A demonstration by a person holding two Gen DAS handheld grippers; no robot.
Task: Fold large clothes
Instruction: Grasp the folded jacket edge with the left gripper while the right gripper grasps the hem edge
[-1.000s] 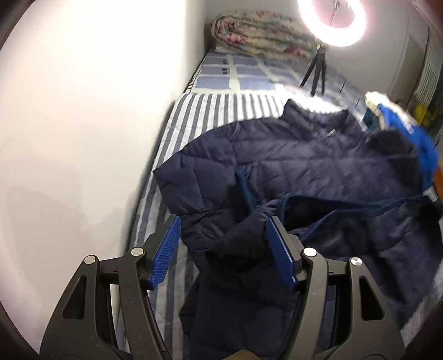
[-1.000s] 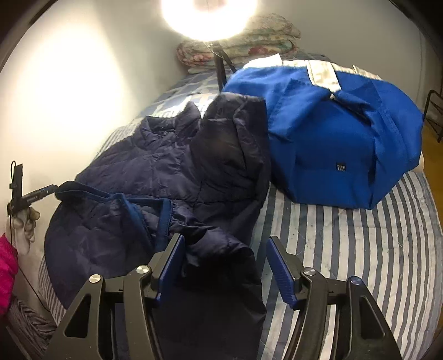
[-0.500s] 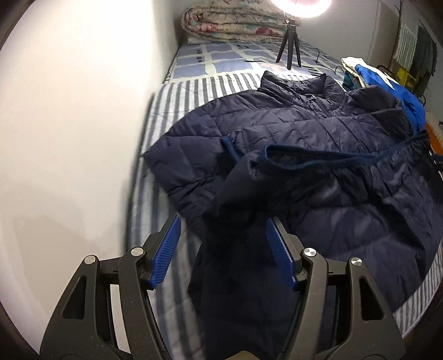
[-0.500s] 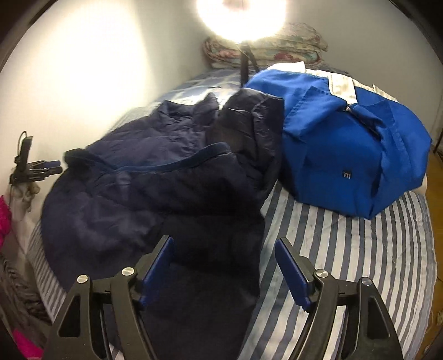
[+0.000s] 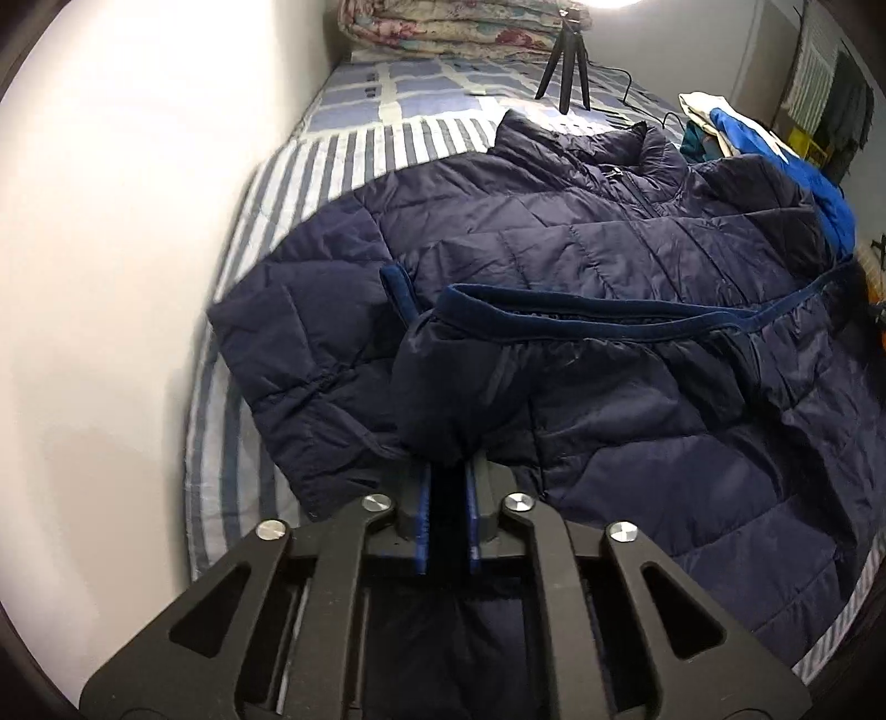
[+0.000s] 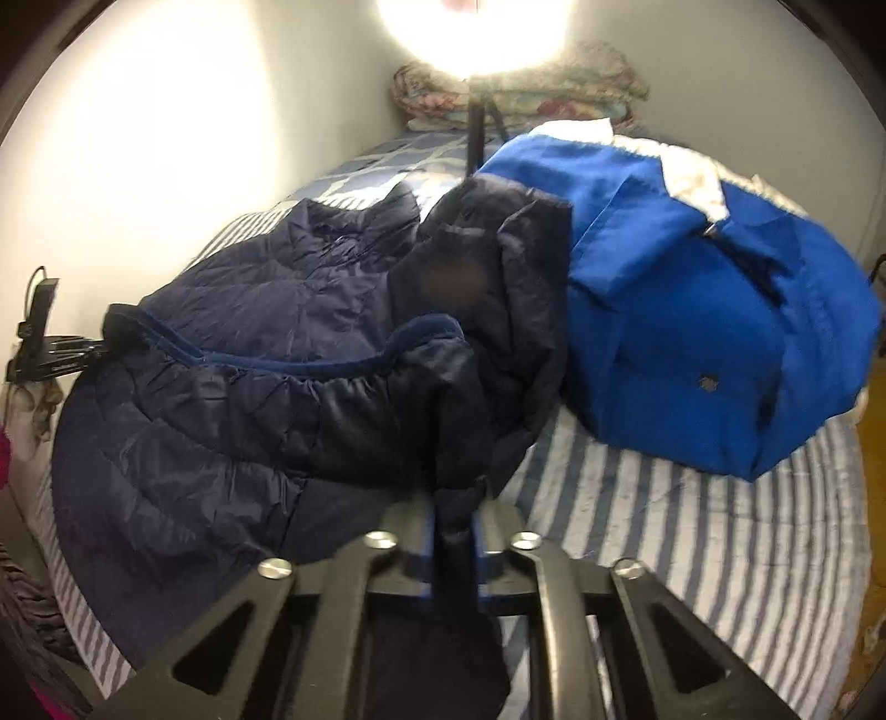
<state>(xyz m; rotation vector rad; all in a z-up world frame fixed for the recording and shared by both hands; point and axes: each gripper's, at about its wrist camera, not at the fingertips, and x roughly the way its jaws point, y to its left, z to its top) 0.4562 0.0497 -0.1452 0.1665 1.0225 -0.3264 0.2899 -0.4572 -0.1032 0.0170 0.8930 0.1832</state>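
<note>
Two grippers hold the dark blue puffy jacket (image 5: 581, 243), which lies spread on the striped bed (image 5: 354, 155); the left gripper (image 5: 447, 498) has its fingers pinched tight on one bottom corner; the right gripper (image 6: 453, 531) has its fingers pinched tight on the other; a bright blue jacket (image 6: 714, 332) sits just beside it

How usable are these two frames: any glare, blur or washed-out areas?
Right wrist view: the ring light blows out the top centre and whitens the wall, and the blue garment is motion-smeared. Left wrist view: sharper, with the navy puffer jacket quilting crisp; only its top edge glares.
</note>
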